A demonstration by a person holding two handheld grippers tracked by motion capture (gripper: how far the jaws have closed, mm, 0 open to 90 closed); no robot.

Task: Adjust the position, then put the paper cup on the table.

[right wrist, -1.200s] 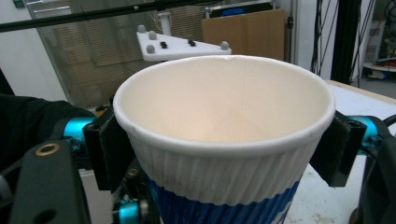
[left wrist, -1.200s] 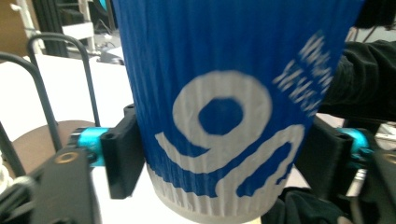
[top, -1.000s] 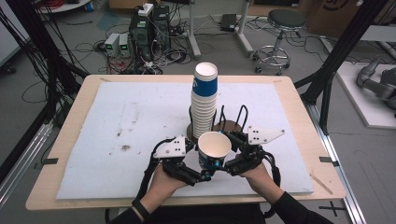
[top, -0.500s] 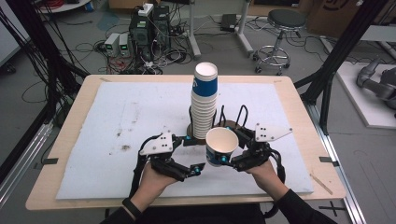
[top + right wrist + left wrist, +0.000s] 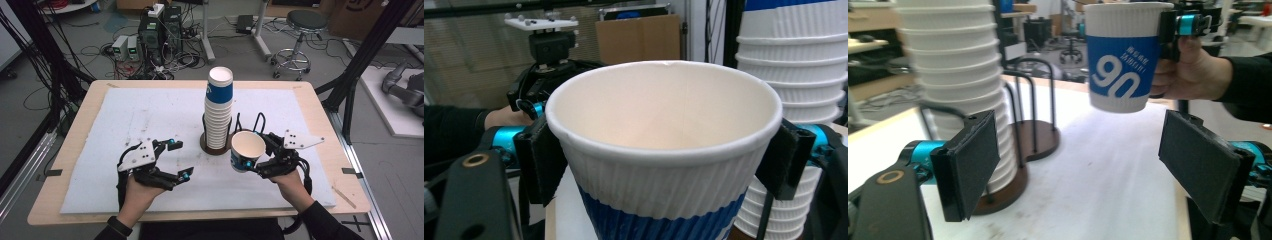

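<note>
The right gripper (image 5: pixel 248 161) is pinching a single paper cup (image 5: pixel 246 150) just right of center, hovering over the white mat (image 5: pixel 125 120) on the wooden table (image 5: pixel 65 150). The left gripper (image 5: pixel 181 159), lower left, is sitting spread and empty, its jaws having just been opening. The cup stack (image 5: pixel 219 107) is standing mid-frame in its holder, with cables and a stool (image 5: pixel 305 22) cluttering the floor up top.

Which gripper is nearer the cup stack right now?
Right. The right gripper, holding a cup, sits just beside the cup stack; the left gripper, jaws apart on nothing, is farther off on the stack's other side.

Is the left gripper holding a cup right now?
No, in the left gripper view the left gripper has nothing between its fingers; the single cup sits in the right gripper.
</note>
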